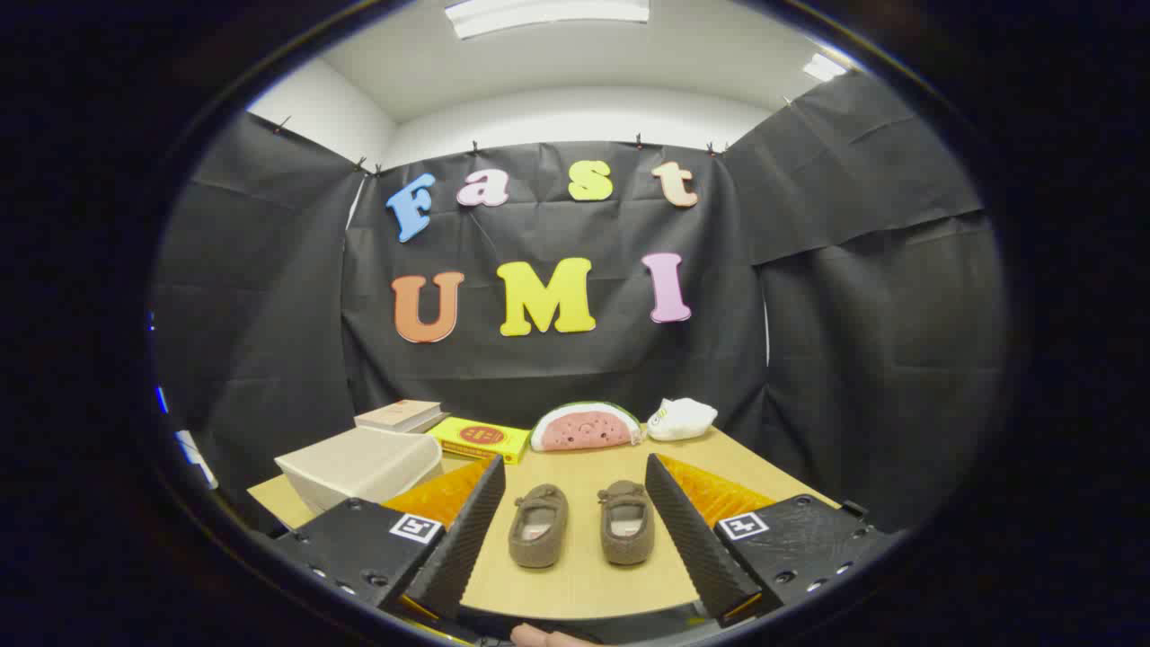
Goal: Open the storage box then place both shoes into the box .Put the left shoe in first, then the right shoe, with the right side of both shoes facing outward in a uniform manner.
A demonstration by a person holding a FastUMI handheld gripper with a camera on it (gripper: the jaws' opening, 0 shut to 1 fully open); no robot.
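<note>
Two small brown slippers lie side by side on the wooden table (575,584), toes pointing away from me: one shoe (539,526) nearer the left finger, the other shoe (626,522) nearer the right finger. Both sit just ahead of my gripper (575,517), framed in the gap between its fingers. The gripper is open, fingers spread wide, holding nothing. A beige storage box (364,467) with its lid down stands beyond the left finger, partly hidden by it.
Along the back of the table are a book (400,415), a yellow flat box (479,438), a watermelon-slice plush (584,427) and a white soft item (681,419). Black cloth walls close the booth behind and on both sides. A fingertip (548,636) peeks below the gripper.
</note>
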